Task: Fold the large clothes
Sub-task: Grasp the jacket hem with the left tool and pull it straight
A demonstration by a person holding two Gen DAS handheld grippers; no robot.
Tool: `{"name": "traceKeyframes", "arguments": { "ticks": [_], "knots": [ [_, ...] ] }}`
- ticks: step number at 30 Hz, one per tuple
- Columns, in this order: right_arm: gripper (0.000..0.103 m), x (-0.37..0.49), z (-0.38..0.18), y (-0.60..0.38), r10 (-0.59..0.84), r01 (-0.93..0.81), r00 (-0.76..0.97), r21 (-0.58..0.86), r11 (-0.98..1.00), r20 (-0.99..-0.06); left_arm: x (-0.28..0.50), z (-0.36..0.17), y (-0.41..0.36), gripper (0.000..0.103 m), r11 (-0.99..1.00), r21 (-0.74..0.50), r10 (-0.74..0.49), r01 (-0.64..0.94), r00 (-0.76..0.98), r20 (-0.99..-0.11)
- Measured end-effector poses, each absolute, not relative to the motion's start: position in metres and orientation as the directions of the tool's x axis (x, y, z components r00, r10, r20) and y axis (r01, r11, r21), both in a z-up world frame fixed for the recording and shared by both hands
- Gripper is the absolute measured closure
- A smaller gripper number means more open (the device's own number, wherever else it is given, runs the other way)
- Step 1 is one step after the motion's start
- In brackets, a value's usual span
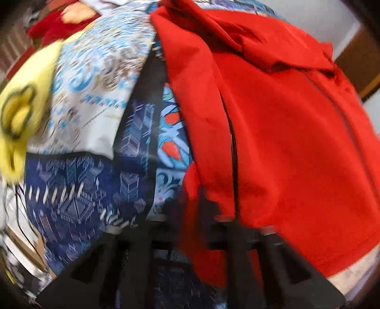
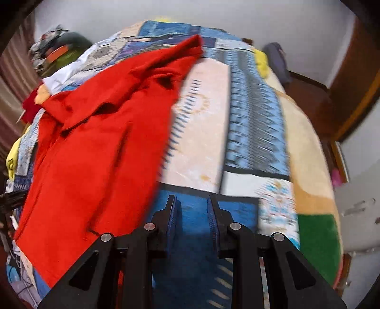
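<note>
In the left wrist view, the left gripper (image 1: 201, 209) was clenched on the near edge of the red shirt (image 1: 273, 142), which lay on the patterned bedspread (image 1: 95, 178). In the right wrist view, the right gripper (image 2: 192, 209) hovered with fingers parted and empty just beside the red shirt (image 2: 95, 142), over the patterned bedspread (image 2: 249, 130).

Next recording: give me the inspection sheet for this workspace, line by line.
Surface: bed under a patterned blue and cream bedspread.
Job's things: red shirt, spread along the bedspread's left part, partly creased.
Clutter: yellow cloth and a pile of clothes at the far left.
Grippers: left gripper shut, red cloth over its fingers, blurred; right gripper open, nothing between its fingers, beside the shirt's edge.
Cables: thin wires by the bed's near left edge.
Surroundings: white wall, wooden furniture.
</note>
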State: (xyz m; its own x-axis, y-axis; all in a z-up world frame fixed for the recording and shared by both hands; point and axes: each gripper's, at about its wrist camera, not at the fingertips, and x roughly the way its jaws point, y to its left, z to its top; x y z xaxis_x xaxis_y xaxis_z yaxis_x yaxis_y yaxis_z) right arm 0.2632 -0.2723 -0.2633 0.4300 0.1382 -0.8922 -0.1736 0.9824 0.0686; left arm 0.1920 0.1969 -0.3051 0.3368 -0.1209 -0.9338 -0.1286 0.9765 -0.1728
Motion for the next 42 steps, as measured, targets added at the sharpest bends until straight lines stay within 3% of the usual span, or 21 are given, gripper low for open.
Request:
{"name": "traceKeyframes", "arguments": {
  "ticks": [7,11,15,18,20,22,25,33,42],
  "knots": [
    [0.08,0.254,-0.24,-0.286,0.193,-0.146,0.451,0.141,0.979,-0.871,0.155,-0.27,0.232,0.1,0.957,-0.182,-0.076,-0.228,0.409,-0.91],
    [0.08,0.247,-0.224,-0.282,0.277,-0.168,0.456,0.224,0.96,-0.846,0.135,-0.267,0.229,0.099,0.967,-0.127,-0.031,-0.221,0.393,-0.919],
    [0.08,0.237,-0.221,-0.267,0.29,-0.212,0.418,0.218,0.953,-0.861,0.13,-0.288,0.221,0.086,0.972,-0.095,-0.031,-0.216,0.282,-0.959],
    [0.08,0.226,-0.218,-0.256,0.264,-0.249,0.425,0.169,0.954,-0.866,0.127,-0.299,0.221,0.085,0.975,-0.063,-0.011,-0.215,0.233,-0.972],
    [0.08,0.22,-0.216,-0.252,0.257,-0.256,0.427,0.157,0.954,-0.867,0.128,-0.297,0.222,0.076,0.975,-0.063,-0.009,-0.215,0.245,-0.97],
    [0.08,0.217,-0.216,-0.249,0.27,-0.257,0.421,0.171,0.951,-0.866,0.133,-0.291,0.224,0.05,0.974,-0.064,-0.003,-0.217,0.272,-0.962],
    [0.08,0.215,-0.218,-0.246,0.266,-0.254,0.413,0.171,0.952,-0.871,0.139,-0.281,0.23,0.029,0.973,-0.068,0.011,-0.219,0.338,-0.941],
    [0.08,0.211,-0.234,-0.239,0.31,-0.232,0.356,0.238,0.943,-0.882,0.17,-0.331,0.229,0.028,0.955,-0.174,-0.109,-0.239,0.264,-0.958],
    [0.079,0.216,-0.237,-0.235,0.371,-0.186,0.3,0.328,0.926,-0.879,0.18,-0.347,0.201,0.027,0.968,-0.108,-0.039,-0.227,0.288,-0.957]
  ]
}}
